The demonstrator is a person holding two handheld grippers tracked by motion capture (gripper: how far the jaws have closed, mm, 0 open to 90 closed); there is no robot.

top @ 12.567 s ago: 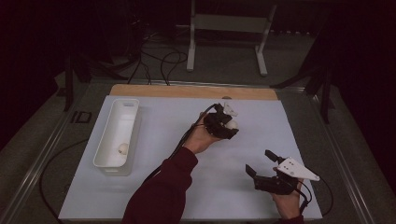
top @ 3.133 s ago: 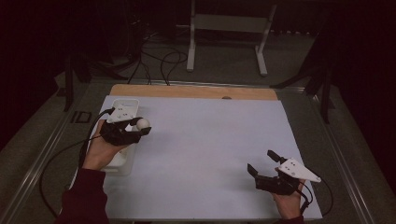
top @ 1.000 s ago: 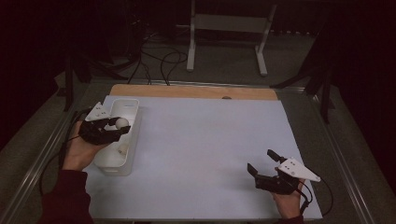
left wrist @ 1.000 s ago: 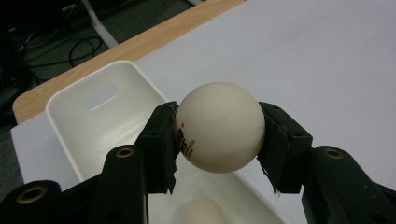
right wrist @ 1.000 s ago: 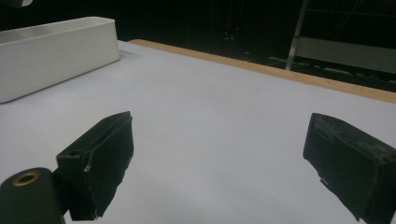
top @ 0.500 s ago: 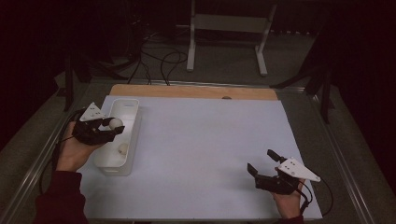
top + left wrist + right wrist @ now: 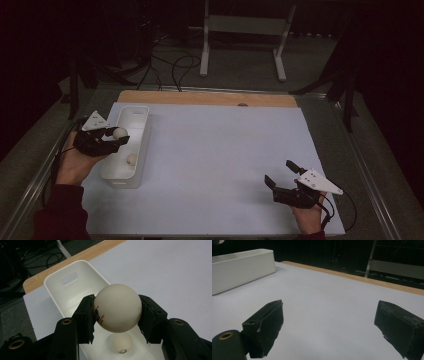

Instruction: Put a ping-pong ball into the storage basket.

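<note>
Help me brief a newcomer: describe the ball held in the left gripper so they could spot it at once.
Find the white bin along the left edge of the pale sheet. Above its middle, the left gripper is shut on a cream ball with red and black print. Unlike the other ball, which lies on the bin's floor, this one hangs clamped between two black jaws.

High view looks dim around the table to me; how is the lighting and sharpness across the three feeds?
High view: dark surroundings, lit white table sheet, soft detail. Left gripper view: held ball sharp and evenly lit, the second ball in the bin shaded below it. Right gripper view: near pads slightly blurred, background black.
</note>
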